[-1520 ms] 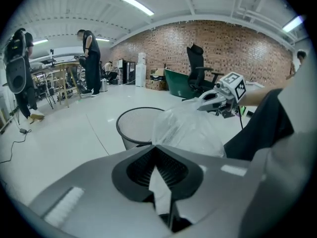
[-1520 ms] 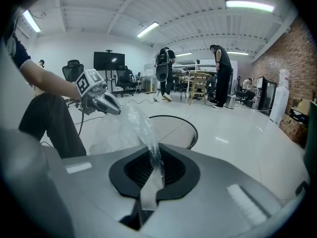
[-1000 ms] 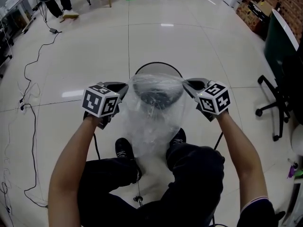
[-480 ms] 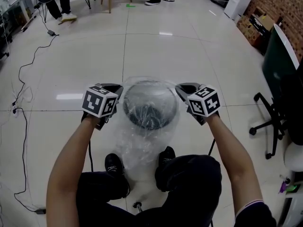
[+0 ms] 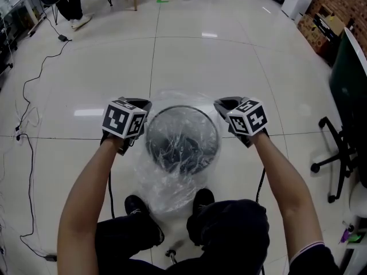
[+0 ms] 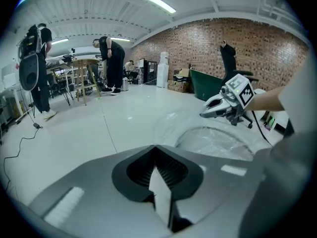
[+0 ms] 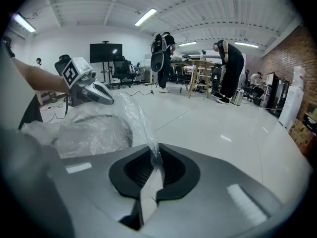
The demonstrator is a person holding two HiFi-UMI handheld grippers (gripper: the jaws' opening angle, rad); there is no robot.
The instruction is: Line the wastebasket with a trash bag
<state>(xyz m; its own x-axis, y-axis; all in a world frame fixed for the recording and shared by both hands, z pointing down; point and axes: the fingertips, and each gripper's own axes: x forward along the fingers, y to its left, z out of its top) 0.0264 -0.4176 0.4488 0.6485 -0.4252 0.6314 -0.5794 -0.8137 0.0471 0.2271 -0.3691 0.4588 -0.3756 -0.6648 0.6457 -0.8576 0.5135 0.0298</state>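
Observation:
A round black wire wastebasket (image 5: 182,109) stands on the white floor between my two grippers. A clear trash bag (image 5: 172,182) lies over it, its mouth spread round the rim and its loose film hanging down the near side. My left gripper (image 5: 143,104) is shut on the bag's edge at the basket's left side. At the right side my right gripper (image 5: 221,103) is shut on the opposite edge. In the right gripper view the film (image 7: 134,114) runs up out of the closed jaws. The left gripper view shows the bag (image 6: 213,139) stretched toward the right gripper (image 6: 204,114).
My shoes (image 5: 137,206) stand just behind the basket. An office chair (image 5: 344,148) is at the right and cables (image 5: 26,128) run along the floor at the left. Cardboard boxes (image 5: 318,27) sit by the brick wall. People stand at tables far off (image 7: 228,68).
Both grippers have moved forward and down with the bag. Its open mouth, earlier held short of the basket, now sits round the basket's rim.

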